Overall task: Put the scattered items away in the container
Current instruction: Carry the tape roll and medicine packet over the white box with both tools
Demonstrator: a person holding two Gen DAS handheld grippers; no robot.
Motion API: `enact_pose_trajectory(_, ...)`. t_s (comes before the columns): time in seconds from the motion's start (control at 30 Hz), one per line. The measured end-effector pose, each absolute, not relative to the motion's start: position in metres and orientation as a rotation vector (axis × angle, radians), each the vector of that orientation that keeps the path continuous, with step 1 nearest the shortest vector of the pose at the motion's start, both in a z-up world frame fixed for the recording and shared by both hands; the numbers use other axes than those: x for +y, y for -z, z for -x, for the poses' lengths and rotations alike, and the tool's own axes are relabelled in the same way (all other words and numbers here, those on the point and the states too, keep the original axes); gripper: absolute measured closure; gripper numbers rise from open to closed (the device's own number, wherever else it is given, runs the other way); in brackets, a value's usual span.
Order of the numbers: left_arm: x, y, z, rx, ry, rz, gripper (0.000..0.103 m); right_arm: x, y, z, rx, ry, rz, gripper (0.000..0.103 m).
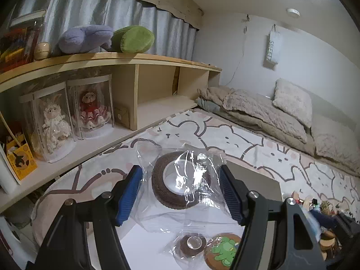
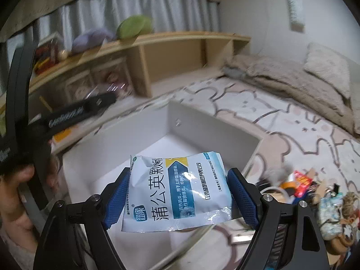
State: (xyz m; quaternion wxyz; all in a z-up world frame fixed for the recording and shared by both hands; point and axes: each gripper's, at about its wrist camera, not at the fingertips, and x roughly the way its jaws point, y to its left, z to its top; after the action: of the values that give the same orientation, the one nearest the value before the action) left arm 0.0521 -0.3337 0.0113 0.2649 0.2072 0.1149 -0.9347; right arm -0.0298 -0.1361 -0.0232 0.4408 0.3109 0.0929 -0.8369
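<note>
I see my left gripper [image 1: 181, 196] holding a clear plastic bag [image 1: 180, 186] with a brown roll of tape [image 1: 180, 180] inside it. The blue pads [image 1: 128, 199] press on the two sides of the bag, so the fingers are closed on it. The bag hangs just above the white box [image 1: 144, 247]. Down on the floor of the box lie a smaller bagged roll [image 1: 191, 245] and a round coaster with a green frog [image 1: 222, 250], right beside each other.

My right gripper [image 2: 178, 199] holds a white and blue packet [image 2: 177, 191] with printed writing on it. The blue pads [image 2: 115, 202] squeeze it from both sides, and the packet is a bit crumpled at its top. It hangs over the near part of the white box [image 2: 202, 130]. The back wall of the box stands behind the packet. This view is blurry, so small things are hard to tell.

To the right of the box, on the bed sheet with cartoon animals [image 2: 281, 117], there is a messy pile of small things [image 2: 315, 193]. I can make out a red wrapper and some paper bits in it, not much more. In the left view the same pile [image 1: 324, 211] peeks out at the right edge of the box.

To the left of the box, in the right view, I see the other gripper's dark body and a hand [image 2: 20, 175] around its handle.

Behind the box runs a wooden shelf [image 1: 139, 58]. On top of it sit a purple soft toy [image 1: 85, 38] and a green soft toy [image 1: 133, 39]. Under them two dolls stand in clear cases [image 1: 67, 117]. Far behind the box, to the right, are beige pillows [image 1: 290, 101].
</note>
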Motion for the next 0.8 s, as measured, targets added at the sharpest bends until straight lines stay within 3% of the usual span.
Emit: enact_pose_trajectory(0.8,-0.312,-0.001,-0.037,0.058,2.517,-0.727,0.034,-0.158,0.057,0.009,0.325,1.938,-0.915,0.018)
